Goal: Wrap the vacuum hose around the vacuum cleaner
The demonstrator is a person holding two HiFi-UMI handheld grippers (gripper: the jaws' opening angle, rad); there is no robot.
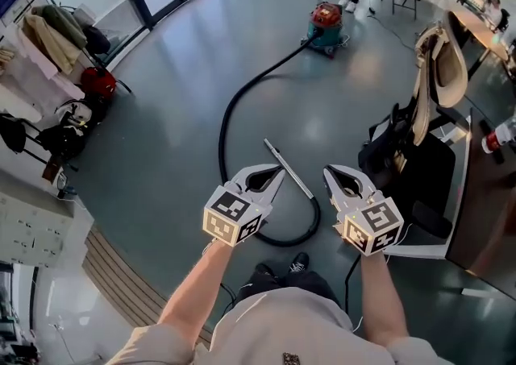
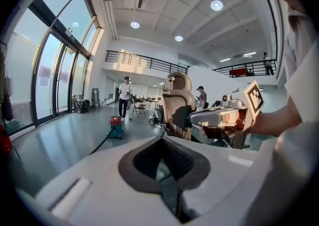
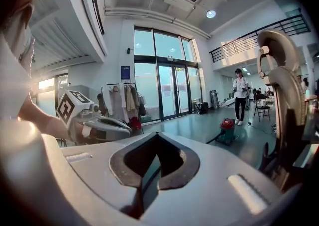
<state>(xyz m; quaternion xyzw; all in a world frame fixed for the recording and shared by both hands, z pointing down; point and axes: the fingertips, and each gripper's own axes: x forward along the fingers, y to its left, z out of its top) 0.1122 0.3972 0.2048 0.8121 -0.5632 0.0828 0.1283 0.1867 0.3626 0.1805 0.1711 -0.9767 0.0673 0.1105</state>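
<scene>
Looking down at a grey floor (image 1: 161,138), holding the left tool (image 1: 278,172) and right tool (image 1: 330,172) side by side, both clenched and empty, probably just carrying them toward the work. Lying loose on the floor: a black hose (image 1: 222,138), curving from a metal wand (image 1: 289,168) near the feet out to the red vacuum cleaner (image 1: 326,25), well apart. Wrapping seemingly not yet beginning.
</scene>
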